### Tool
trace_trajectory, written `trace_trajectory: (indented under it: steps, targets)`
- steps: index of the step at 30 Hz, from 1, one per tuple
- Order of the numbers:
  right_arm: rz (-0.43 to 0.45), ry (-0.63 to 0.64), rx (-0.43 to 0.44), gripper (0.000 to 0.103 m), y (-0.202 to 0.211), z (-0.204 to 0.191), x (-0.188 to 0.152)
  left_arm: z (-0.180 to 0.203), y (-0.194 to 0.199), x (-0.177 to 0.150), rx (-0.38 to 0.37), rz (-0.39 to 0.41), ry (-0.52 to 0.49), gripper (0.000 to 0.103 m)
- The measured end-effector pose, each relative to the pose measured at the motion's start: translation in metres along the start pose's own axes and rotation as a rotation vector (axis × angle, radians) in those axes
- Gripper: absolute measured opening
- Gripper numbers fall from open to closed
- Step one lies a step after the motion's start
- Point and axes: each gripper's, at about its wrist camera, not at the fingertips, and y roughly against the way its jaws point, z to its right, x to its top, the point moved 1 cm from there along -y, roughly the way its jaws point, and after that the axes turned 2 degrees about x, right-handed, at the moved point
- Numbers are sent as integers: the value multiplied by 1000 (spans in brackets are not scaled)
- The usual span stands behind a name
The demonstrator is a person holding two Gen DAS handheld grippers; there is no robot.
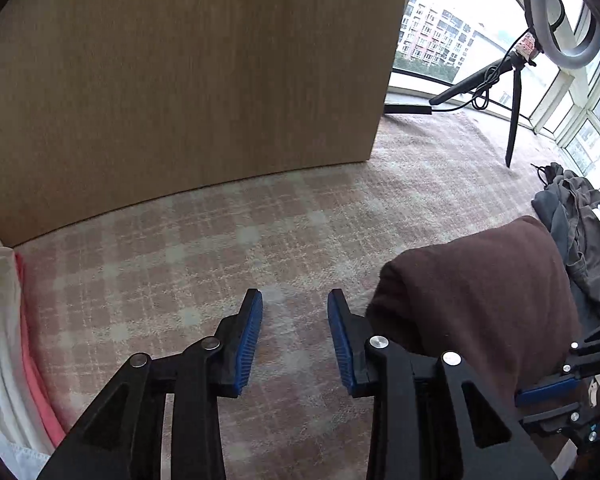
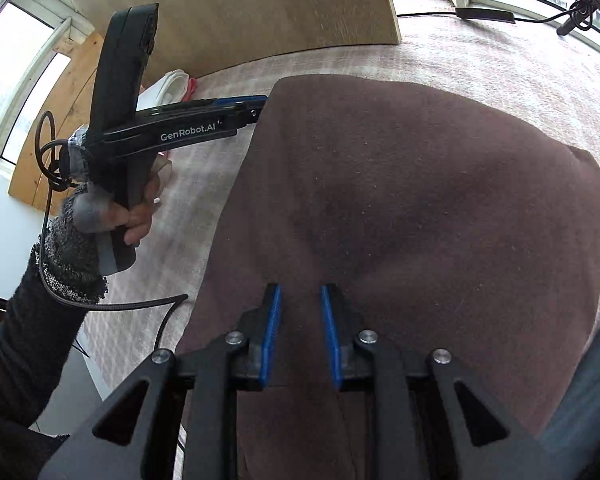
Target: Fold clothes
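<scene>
Plaid blanket point(image 2: 500, 64); hand-held gripper point(image 2: 256, 106) reads "GenRobot.AI".

plaid-covered bed point(image 1: 228, 240) bears brown garment point(image 2: 420, 184), white-pink clothes point(image 1: 4, 320), dark clothes point(image 1: 580, 232).

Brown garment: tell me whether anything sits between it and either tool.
Nothing visible does. The right tool hangs open directly over the brown garment, with only cloth beneath its jaws. The left tool is open at the garment's left edge, over bare plaid bedding.
</scene>
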Motion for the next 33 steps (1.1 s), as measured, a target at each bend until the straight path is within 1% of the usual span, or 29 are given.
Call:
trace_trajectory:
  steps: [3,4,5,7,9,10,13,14,15,17,18,21,22,24,26,27,28,29,30,31,32,33]
  targets:
    - [29,5,10,21,11,-3,-9,-20,29,-3,-62,27,91,29]
    - [40,8,6,21,15,-4,-13,-23,40,-5,-85,40,104,29]
    - [45,17,2,21,16,-6,-18,-17,53,-10,-111,55,84,29]
    - [39,37,-2,21,12,-13,-29,0,72,-22,-170,51,44,29]
    - [-3,37,16,22,-3,-22,-45,18,87,-36,-217,34,15,29]
    - [-25,45,39,24,-8,-28,-55,27,93,-44,-234,26,8,29]
    - [-101,94,137,24,-11,-50,-88,48,106,-72,-291,-3,5,32]
    - [-101,97,158,24,-6,-53,-96,53,107,-82,-304,-18,11,32]
    - [-70,85,165,24,7,-50,-103,59,108,-93,-317,-32,17,35]
    - [24,13,156,25,40,-32,-112,67,105,-114,-312,-63,33,39]
    - [78,-34,133,25,58,-18,-116,70,100,-124,-313,-86,51,39]
    - [187,-144,-30,25,95,25,-130,76,85,-154,-325,-153,106,39]
    - [207,-174,-69,25,102,38,-133,78,83,-160,-318,-171,112,39]
    - [201,-225,-89,26,102,60,-140,80,86,-166,-296,-190,106,39]
    - [121,-274,-60,26,86,75,-147,83,89,-173,-274,-208,100,39]
    - [67,-284,-60,26,78,81,-153,83,92,-174,-262,-208,97,39]
    - [45,-270,-64,26,77,83,-156,81,99,-171,-246,-191,94,39]
    - [49,-248,-69,26,83,83,-156,79,106,-167,-231,-173,89,40]
    - [56,-229,-79,26,92,83,-153,77,110,-161,-216,-151,85,44]
    - [82,-208,-90,26,102,83,-148,74,112,-154,-203,-128,91,48]
    - [132,-188,-107,29,111,83,-140,72,113,-146,-195,-106,102,60]
    - [180,-176,-128,42,118,83,-130,70,110,-138,-197,-85,119,68]
